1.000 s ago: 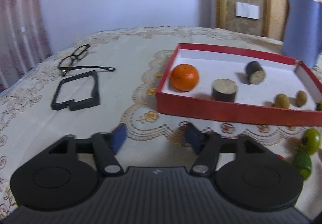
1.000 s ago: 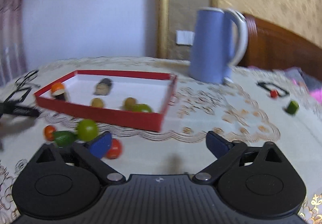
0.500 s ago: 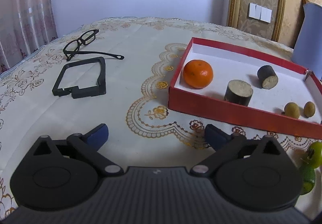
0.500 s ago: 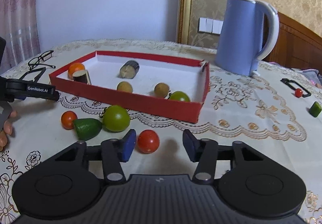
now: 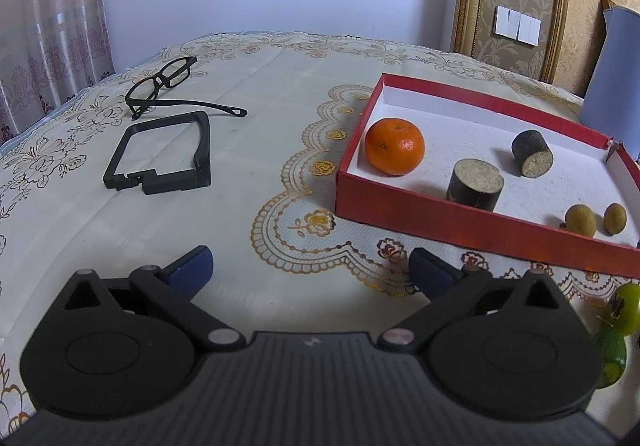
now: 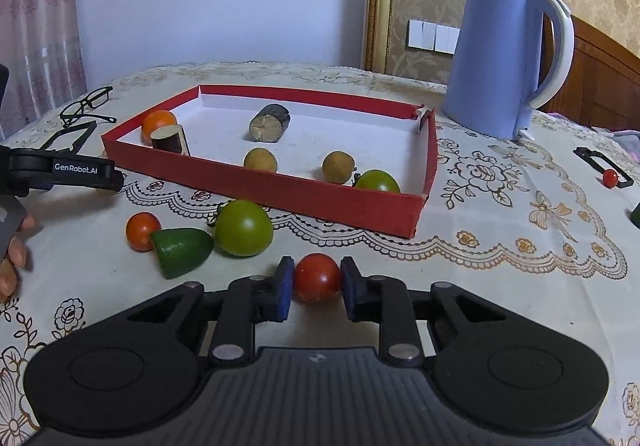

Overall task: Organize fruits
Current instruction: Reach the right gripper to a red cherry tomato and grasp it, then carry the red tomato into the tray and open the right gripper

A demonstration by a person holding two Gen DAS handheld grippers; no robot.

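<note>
A red tray (image 6: 280, 185) (image 5: 472, 224) holds an orange (image 5: 394, 145), two dark cylinders (image 5: 476, 183), two small brown fruits (image 6: 260, 159) and a green tomato (image 6: 378, 180). My right gripper (image 6: 316, 282) is shut on a red tomato (image 6: 317, 278) on the tablecloth in front of the tray. A green tomato (image 6: 244, 228), a green avocado piece (image 6: 182, 250) and a small red tomato (image 6: 142, 230) lie to its left. My left gripper (image 5: 310, 270) is open and empty, left of the tray; it also shows in the right wrist view (image 6: 76, 171).
A blue kettle (image 6: 500, 61) stands behind the tray's right end. Glasses (image 5: 164, 83) and a black frame (image 5: 160, 153) lie at the left. Another black frame with a small red tomato (image 6: 609, 177) lies at the far right.
My right gripper has moved forward and closed on the red tomato. My left gripper has stayed wide open and hardly moved in the last half second.
</note>
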